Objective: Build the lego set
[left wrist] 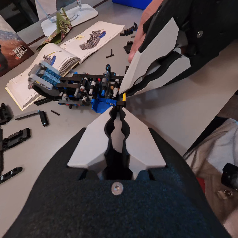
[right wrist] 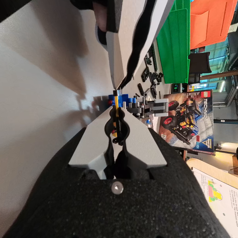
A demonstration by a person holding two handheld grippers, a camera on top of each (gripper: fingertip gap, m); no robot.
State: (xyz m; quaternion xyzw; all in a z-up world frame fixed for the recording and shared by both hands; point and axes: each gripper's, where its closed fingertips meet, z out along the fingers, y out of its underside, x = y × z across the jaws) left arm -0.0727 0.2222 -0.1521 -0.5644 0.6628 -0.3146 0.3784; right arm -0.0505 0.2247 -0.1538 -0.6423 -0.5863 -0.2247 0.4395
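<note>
A partly built Lego Technic chassis [left wrist: 82, 87] in black, blue and grey lies on the grey table [left wrist: 161, 115]. It also shows in the right wrist view [right wrist: 144, 106]. My left gripper [left wrist: 116, 109] is shut on a black connector [left wrist: 121, 103] at the model's near end, beside its blue panel [left wrist: 101, 104]. My right gripper [right wrist: 116, 109] is shut on a thin yellow axle [right wrist: 116, 103] that runs into that connector, with a small black part between its fingers. In the left wrist view the right gripper [left wrist: 122, 92] comes in from the upper right. The two sets of tips nearly touch.
An open instruction booklet [left wrist: 97, 38] lies behind the model. Loose black parts [left wrist: 16, 137] lie at the left and far side [left wrist: 128, 30]. The set's box [right wrist: 186, 122] stands beyond. Green [right wrist: 173, 45] and orange [right wrist: 208, 21] bins sit farther off. The table edge [left wrist: 193, 141] runs at the right. Less than 4 cm separates the two grippers' tips.
</note>
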